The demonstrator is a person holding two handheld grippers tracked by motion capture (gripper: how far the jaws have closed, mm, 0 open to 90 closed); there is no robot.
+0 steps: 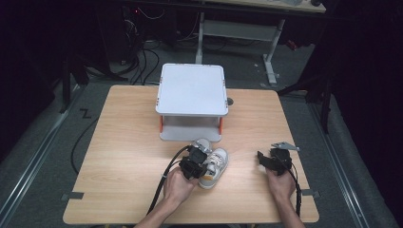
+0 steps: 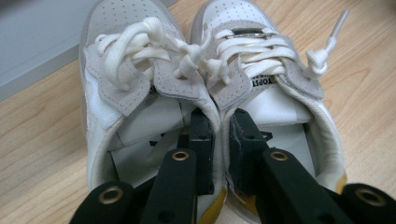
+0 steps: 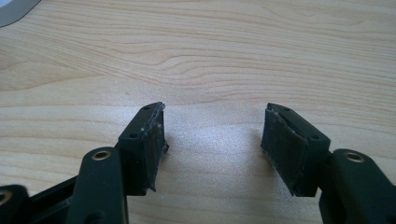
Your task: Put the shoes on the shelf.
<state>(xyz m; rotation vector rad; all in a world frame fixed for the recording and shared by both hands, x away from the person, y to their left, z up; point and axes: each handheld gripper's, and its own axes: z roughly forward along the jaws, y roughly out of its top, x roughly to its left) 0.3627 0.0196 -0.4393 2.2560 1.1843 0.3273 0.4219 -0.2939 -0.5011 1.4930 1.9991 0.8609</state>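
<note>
The left gripper [image 2: 218, 135] pinches the touching inner collars of the pair of white sneakers [image 2: 210, 88]; right gripper [image 3: 212, 140], wide open, rests on bare table [image 3: 210, 60] to their right.

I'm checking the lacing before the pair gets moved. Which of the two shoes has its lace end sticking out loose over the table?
In the left gripper view, the right-hand shoe: its knotted lace end juts out over the wood. The left-hand shoe keeps its laces bunched on top.
</note>
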